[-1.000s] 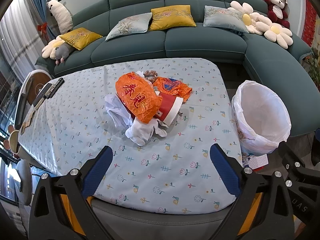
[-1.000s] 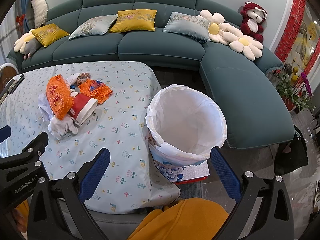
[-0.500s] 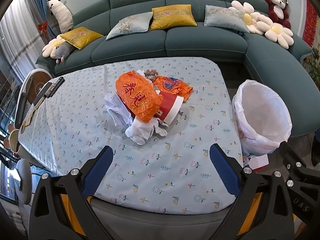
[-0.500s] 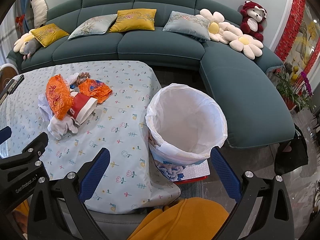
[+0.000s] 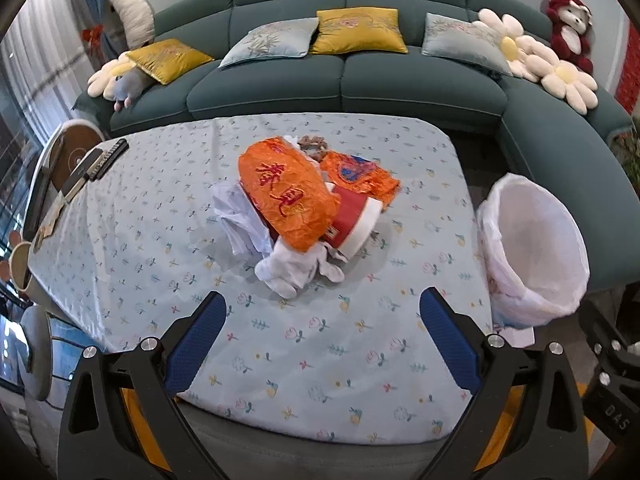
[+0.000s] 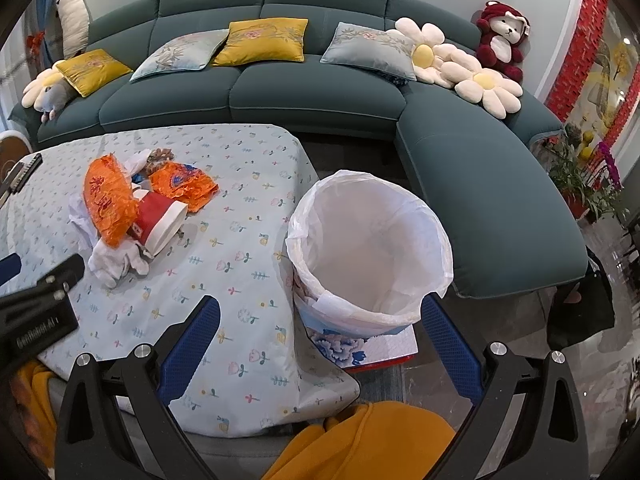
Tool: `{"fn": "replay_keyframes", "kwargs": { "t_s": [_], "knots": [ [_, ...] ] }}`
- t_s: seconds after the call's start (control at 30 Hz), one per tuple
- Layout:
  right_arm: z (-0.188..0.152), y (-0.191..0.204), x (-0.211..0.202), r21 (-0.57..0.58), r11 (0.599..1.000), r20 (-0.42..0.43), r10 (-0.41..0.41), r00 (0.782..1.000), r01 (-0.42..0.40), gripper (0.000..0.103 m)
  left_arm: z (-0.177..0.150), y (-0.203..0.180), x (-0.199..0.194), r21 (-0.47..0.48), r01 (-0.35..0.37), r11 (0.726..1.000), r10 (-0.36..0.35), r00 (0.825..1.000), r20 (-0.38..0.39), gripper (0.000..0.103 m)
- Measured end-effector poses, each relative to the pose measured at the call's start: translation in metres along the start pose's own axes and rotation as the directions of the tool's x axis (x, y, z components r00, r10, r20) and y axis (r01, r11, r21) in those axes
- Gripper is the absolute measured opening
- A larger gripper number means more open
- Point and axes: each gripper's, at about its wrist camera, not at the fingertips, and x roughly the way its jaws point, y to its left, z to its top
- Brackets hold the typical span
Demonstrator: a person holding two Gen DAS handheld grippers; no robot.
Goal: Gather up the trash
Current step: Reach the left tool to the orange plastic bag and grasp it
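Both grippers wide open, empty: L gripper (image 5: 322,316) above table (image 5: 160,248) near edge, R gripper (image 6: 320,320) over bin (image 6: 370,248); trash pile (image 5: 296,208) mid-table.

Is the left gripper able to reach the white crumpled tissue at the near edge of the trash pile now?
Probably yes: the left gripper is open, the tissue lies just ahead, only bare tablecloth between.

Crinkled glossy orange wrapper (image 5: 286,196), thin plastic bin liner (image 6: 370,240) (translucent), cloth tablecloth (image 5: 160,240).
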Motion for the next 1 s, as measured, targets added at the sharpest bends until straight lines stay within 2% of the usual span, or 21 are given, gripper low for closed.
{"fn": "replay_keyframes", "kwargs": {
  "t_s": [0.1,0.37,0.6,0.73,0.83,0.9,0.97,1.0],
  "knots": [
    [0.005,0.004,0.007,-0.002,1.0,-0.001,-0.004,1.0,0.004,0.096,0.011,0.01,0.015,-0.016,0.004,1.0,-0.004,1.0,0.003,0.093],
    [0.028,0.02,0.029,0.01,1.0,-0.008,0.008,1.0,-0.007,0.096,0.054,0.036,0.074,-0.164,0.042,0.986,-0.048,0.998,-0.036,0.093],
    [0.054,0.047,0.059,0.016,0.999,-0.031,0.03,0.999,-0.029,0.096,0.081,0.035,0.121,-0.118,0.034,0.992,-0.04,0.998,-0.053,0.093],
    [0.063,0.065,0.072,-0.002,0.999,-0.042,0.038,0.998,-0.038,0.096,0.088,0.041,0.147,-0.146,0.033,0.989,-0.046,0.995,-0.092,0.093],
    [0.069,0.08,0.082,-0.017,0.999,-0.05,0.046,0.998,-0.047,0.096,0.09,0.046,0.162,-0.176,0.057,0.983,-0.078,0.99,-0.114,0.093],
    [0.073,0.089,0.086,-0.022,0.998,-0.057,0.054,0.997,-0.055,0.096,0.091,0.047,0.165,-0.181,0.066,0.981,-0.087,0.99,-0.11,0.083],
    [0.075,0.095,0.089,-0.023,0.998,-0.063,0.065,0.996,-0.066,0.096,0.091,0.049,0.166,-0.185,0.097,0.978,-0.119,0.986,-0.113,0.067],
    [0.075,0.101,0.091,-0.023,0.997,-0.069,0.076,0.995,-0.077,0.096,0.091,0.05,0.166,-0.189,0.114,0.975,-0.138,0.984,-0.116,0.054]
  ]
}}
